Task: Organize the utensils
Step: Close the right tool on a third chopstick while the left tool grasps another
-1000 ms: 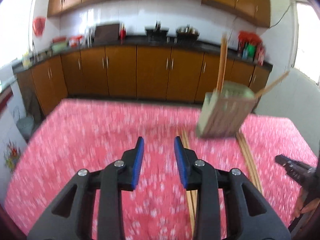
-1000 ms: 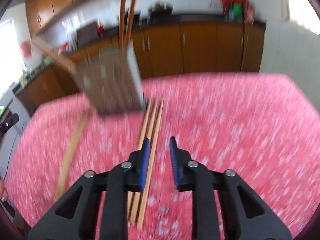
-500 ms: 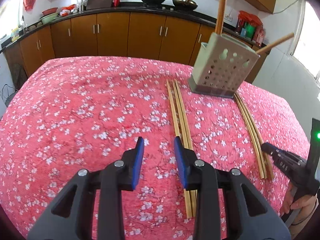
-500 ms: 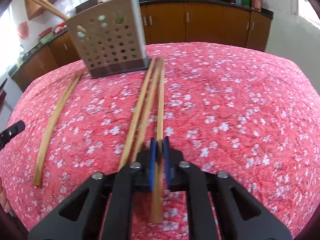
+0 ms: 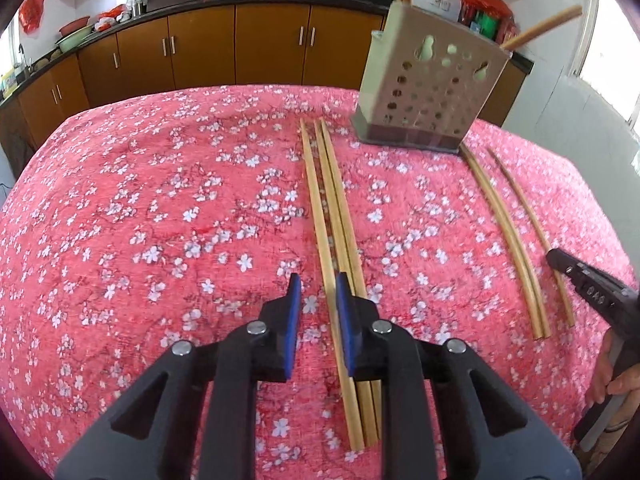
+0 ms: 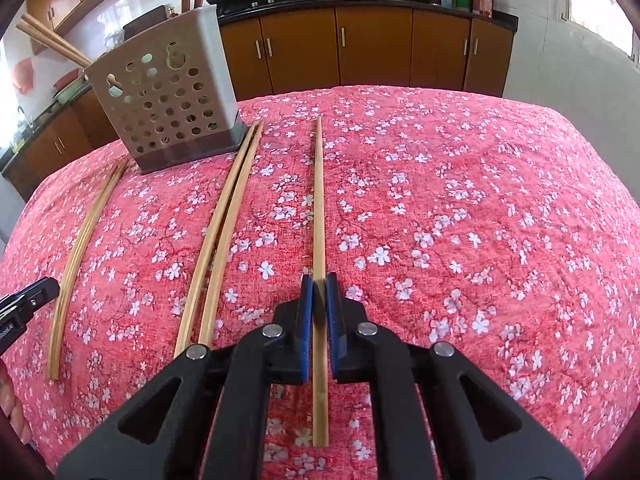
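A grey perforated utensil holder [image 5: 428, 92] [image 6: 172, 96] stands at the far side of the red flowered table with chopsticks sticking out of it. My left gripper [image 5: 318, 292] is open, low over three chopsticks [image 5: 332, 216] lying side by side; one runs between its fingers. Two more chopsticks [image 5: 504, 232] lie to the right. My right gripper [image 6: 319, 286] is shut on a single chopstick [image 6: 318, 200] and holds it apart from a pair [image 6: 224, 216] to its left. Another pair [image 6: 86, 228] lies far left.
The red flowered tablecloth [image 5: 140, 220] covers the whole table, which drops off at the edges. Brown kitchen cabinets [image 5: 200, 48] and a dark counter with pans stand behind. The other gripper's tip shows at the right edge of the left wrist view [image 5: 580, 280] and the left edge of the right wrist view [image 6: 24, 304].
My left gripper has moved right and down so one chopstick lies between its fingers, which have narrowed. My right gripper, shut on one chopstick, has shifted it right, away from the other two.
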